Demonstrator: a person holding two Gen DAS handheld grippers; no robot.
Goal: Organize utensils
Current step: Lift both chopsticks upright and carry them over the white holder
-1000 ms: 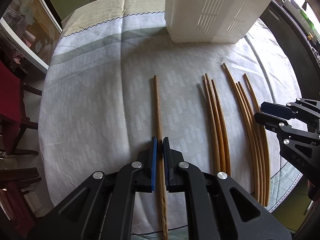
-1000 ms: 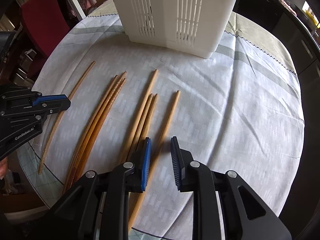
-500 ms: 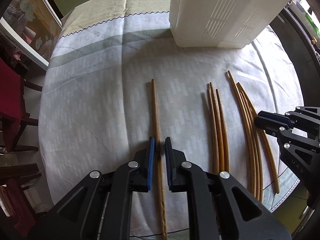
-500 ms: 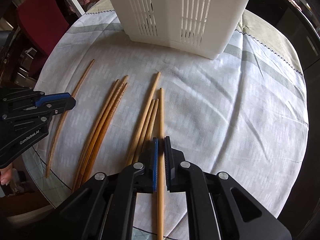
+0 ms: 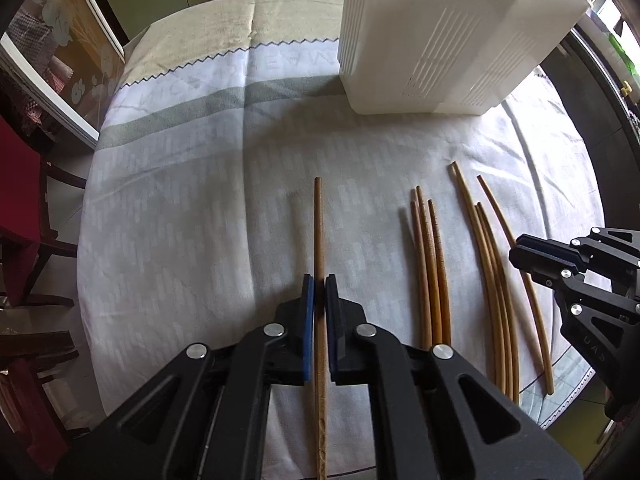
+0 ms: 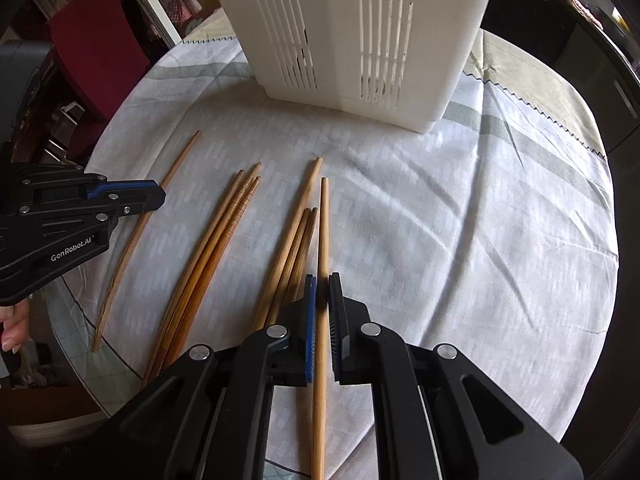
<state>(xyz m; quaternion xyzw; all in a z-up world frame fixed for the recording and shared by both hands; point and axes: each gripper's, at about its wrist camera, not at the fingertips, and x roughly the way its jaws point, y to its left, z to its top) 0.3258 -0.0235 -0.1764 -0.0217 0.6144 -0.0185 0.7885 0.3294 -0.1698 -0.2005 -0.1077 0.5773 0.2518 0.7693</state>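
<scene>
Now the right gripper [image 6: 322, 300], spread a second ago, pinches 1 chopstick [image 6: 323, 232] like the left gripper [image 5: 319, 300], so both can go to the basket [image 6: 360, 40].

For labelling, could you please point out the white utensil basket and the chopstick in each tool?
white utensil basket [image 6: 352, 40], right wrist view, slotted wall.
left chopstick [image 5: 319, 232], left wrist view, shaft.
right chopstick [image 6: 324, 232], right wrist view, shaft.

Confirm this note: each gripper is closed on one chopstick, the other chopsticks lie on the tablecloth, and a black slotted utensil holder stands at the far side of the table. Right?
One detail is off: the utensil holder is white, not black, as the right wrist view shows. The rest holds: the left gripper is closed on one chopstick, the right gripper on another, and the other chopsticks lie on the tablecloth.
</scene>
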